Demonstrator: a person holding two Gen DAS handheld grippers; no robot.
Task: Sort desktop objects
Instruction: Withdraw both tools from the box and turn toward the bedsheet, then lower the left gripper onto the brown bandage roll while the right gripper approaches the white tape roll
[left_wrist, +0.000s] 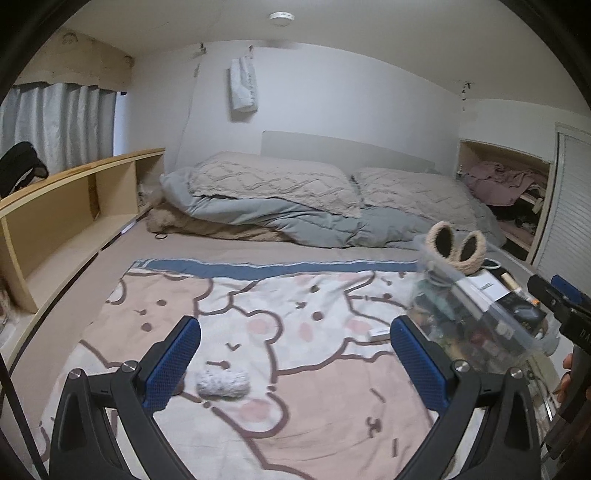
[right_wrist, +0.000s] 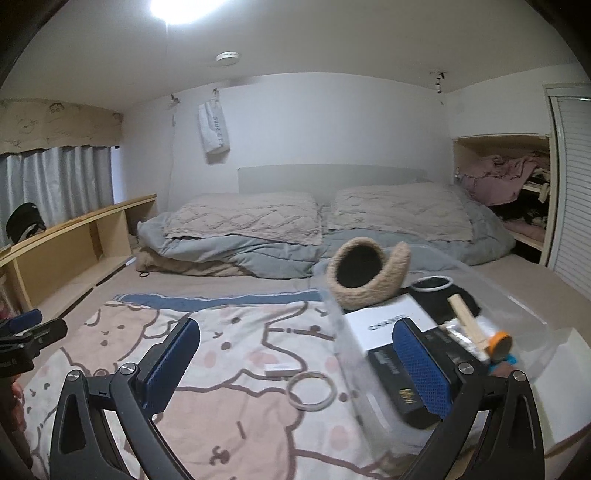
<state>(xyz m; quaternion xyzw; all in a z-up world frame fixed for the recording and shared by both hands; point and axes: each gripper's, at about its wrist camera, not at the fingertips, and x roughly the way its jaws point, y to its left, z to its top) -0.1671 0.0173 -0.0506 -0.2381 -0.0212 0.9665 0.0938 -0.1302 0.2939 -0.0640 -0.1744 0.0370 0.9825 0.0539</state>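
From the left wrist, the left tongs (left_wrist: 295, 365) hang released above the cartoon blanket (left_wrist: 314, 406), framing a fuzzy grey ball (left_wrist: 222, 384), probably the next pick. The clear bin (left_wrist: 476, 325) sits off to the right, already part-filled.

From the right wrist, the right tongs (right_wrist: 295, 369) are released too, beside that bin (right_wrist: 524, 306); a white ring (right_wrist: 311, 390) and small white box (right_wrist: 282, 368) lie unsorted on the blanket.

You're facing a bed (right_wrist: 258, 291) against a plain white wall (right_wrist: 332, 122), with two beige quilted pillows (right_wrist: 243, 218) on a grey-blue duvet (right_wrist: 229, 254). Low light-wood open shelf (right_wrist: 74, 240) runs along your left, under grey pleated curtains (right_wrist: 55, 177). White louvred door (right_wrist: 572, 184) on your right. Bright ceiling light (right_wrist: 181, 7) overhead.
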